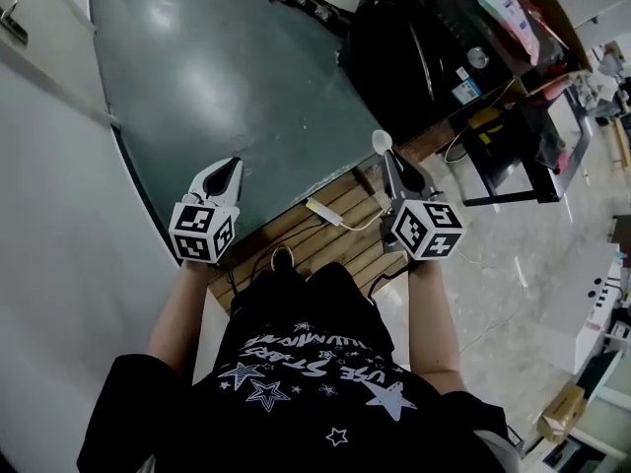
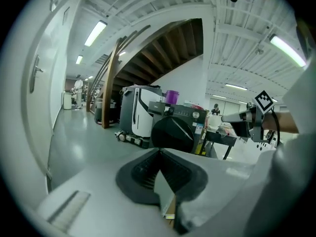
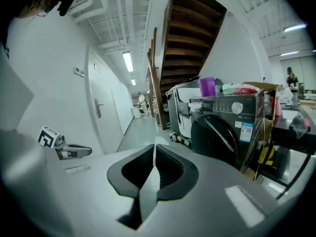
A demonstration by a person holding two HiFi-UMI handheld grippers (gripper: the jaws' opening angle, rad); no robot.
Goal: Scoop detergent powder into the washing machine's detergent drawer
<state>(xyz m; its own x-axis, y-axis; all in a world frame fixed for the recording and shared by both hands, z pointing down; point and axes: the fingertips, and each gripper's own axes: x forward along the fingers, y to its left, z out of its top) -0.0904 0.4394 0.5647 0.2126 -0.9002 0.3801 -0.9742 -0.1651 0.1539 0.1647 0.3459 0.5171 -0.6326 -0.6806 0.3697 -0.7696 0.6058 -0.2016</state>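
Note:
The dark front-loading washing machine (image 1: 414, 47) stands across the floor, a few steps off, with a purple container (image 3: 207, 87) on top. It is also ahead of me in the left gripper view (image 2: 173, 130). I cannot make out its detergent drawer. My right gripper (image 1: 389, 161) is held at waist height, jaws closed on what looks like a small white scoop (image 1: 382, 142) whose round bowl pokes past the tips. My left gripper (image 1: 229, 170) hangs level with it, shut and with nothing in it. Both point toward the machine (image 3: 222, 132).
I stand on a wooden pallet (image 1: 340, 235) with a white cable and plug strip (image 1: 325, 212) lying on it. Dark green floor (image 1: 227, 67) stretches ahead. A white wall with a door (image 1: 39, 166) runs along the left. A black table frame (image 1: 532, 156) stands right of the machine.

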